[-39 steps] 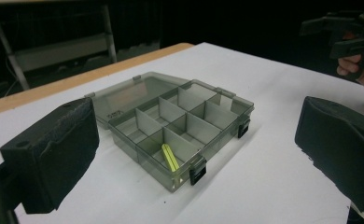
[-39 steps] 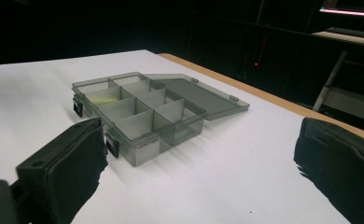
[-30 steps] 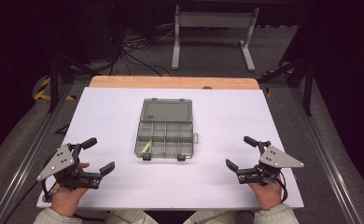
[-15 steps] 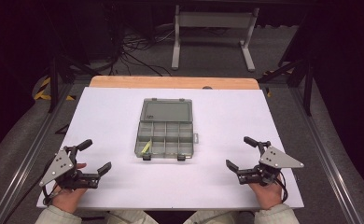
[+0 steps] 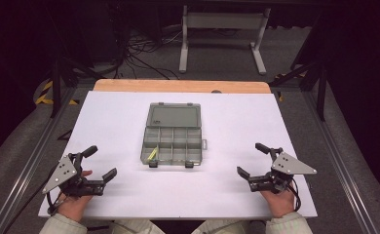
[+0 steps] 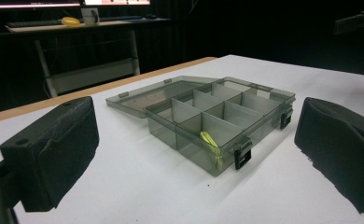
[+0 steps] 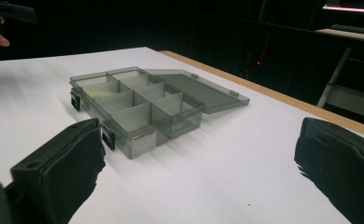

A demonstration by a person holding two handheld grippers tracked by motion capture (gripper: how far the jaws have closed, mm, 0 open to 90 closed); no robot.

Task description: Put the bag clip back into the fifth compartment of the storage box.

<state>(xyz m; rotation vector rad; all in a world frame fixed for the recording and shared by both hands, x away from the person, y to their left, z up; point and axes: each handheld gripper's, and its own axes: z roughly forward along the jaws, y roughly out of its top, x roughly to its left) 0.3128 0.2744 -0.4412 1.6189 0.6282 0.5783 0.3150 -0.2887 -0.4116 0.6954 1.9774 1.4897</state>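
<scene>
A smoky grey plastic compartment box (image 5: 173,142) lies in the middle of the white table, its lid (image 5: 174,116) folded flat toward the far side. A small yellow item (image 5: 152,155) rests in the near left compartment, also seen as the yellow item (image 6: 208,139) in the left gripper view. My left gripper (image 5: 99,163) stands open near the front left, apart from the box (image 6: 220,121). My right gripper (image 5: 252,159) stands open near the front right, nothing between its jaws, the box (image 7: 138,106) ahead of it.
The white table top (image 5: 237,122) has a wooden strip (image 5: 180,86) along its far edge. Beyond it stands a metal frame (image 5: 222,22) on a dark floor with cables. Metal rails run along both sides of the table.
My left gripper has drifted slightly toward the near left. The right gripper and the box have stayed put.
</scene>
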